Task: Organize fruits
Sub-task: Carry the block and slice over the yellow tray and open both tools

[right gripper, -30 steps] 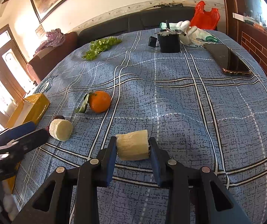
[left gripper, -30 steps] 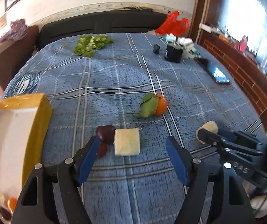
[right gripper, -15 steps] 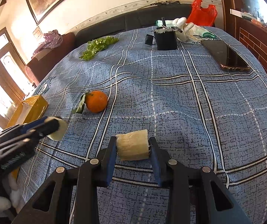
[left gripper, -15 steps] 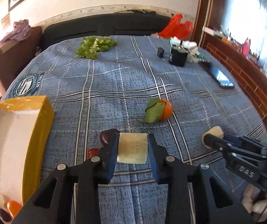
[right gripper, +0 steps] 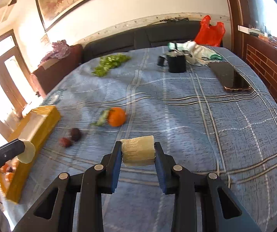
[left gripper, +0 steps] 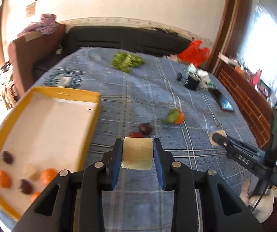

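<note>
My left gripper [left gripper: 137, 155] is shut on a pale cut fruit chunk [left gripper: 137, 154] and holds it lifted above the blue plaid cloth, just right of the yellow box [left gripper: 93, 112]. My right gripper [right gripper: 138, 154] is shut on a second pale fibrous chunk [right gripper: 138, 151], also lifted; it shows in the left wrist view [left gripper: 215, 137]. On the cloth lie an orange with a leaf [right gripper: 116, 116], a dark plum [right gripper: 75, 134] and a small red fruit [right gripper: 64, 141]. The box holds several oranges, plums and a pale piece [left gripper: 30, 171].
A bunch of greens [left gripper: 127, 60], a black cup [right gripper: 176, 63], a phone [right gripper: 232, 77], white cloth and a red bag [right gripper: 210, 31] lie at the far side. A dark sofa runs behind; a brick ledge is on the right.
My left gripper shut on the pale chunk, lifted it and swung left toward the yellow box. My right gripper rose, still holding its chunk.
</note>
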The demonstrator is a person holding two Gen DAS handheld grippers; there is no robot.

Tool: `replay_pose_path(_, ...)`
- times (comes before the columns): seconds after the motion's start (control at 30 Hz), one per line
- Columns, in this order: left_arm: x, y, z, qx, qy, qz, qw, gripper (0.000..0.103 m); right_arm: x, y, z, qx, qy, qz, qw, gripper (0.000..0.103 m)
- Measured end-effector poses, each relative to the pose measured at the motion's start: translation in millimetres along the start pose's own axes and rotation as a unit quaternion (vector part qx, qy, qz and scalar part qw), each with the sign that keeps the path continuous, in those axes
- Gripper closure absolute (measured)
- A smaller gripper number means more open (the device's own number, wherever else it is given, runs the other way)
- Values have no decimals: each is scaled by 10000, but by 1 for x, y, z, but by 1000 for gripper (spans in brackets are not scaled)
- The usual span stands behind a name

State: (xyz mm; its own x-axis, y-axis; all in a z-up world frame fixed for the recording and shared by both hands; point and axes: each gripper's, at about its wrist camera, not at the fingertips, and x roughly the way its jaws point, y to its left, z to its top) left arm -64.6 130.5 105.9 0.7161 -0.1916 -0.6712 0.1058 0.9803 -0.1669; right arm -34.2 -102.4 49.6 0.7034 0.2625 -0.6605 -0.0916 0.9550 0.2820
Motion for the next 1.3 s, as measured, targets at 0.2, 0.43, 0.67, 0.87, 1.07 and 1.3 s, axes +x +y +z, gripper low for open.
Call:
replay_pose_path(0.2, -68, 63, 17, -521, -636, 157, 9965, 73, -42, 55, 14, -313, -223, 489, 9981, 68)
replay_pose_path(0.43, -93, 134, 38, -789, -844, 630, 9913, 73, -44, 159, 40, -831, -114, 1489, 9853, 67)
replay_pose_path(0.67, -33, 197, 30, -1050, -211, 882, 9903, 73, 22, 252, 20, -1520, 630, 1772, 9703, 67)
replay_pose_path(0.87, 7, 230, 17, -1444, 164, 734, 9866, 73, 87, 297, -8, -2017, 1319, 1443, 9597, 67)
replay_pose_path(1.07, 25, 245, 8, -1556, 401, 664, 9848, 73, 112, 311, -20, -2211, 1547, 1348, 9534, 67)
replay_pose_path(1.3, 26, 248, 4, -1658, 396, 672, 9831, 73, 126, 316, -27, -2235, 1691, 1313, 9509, 67)
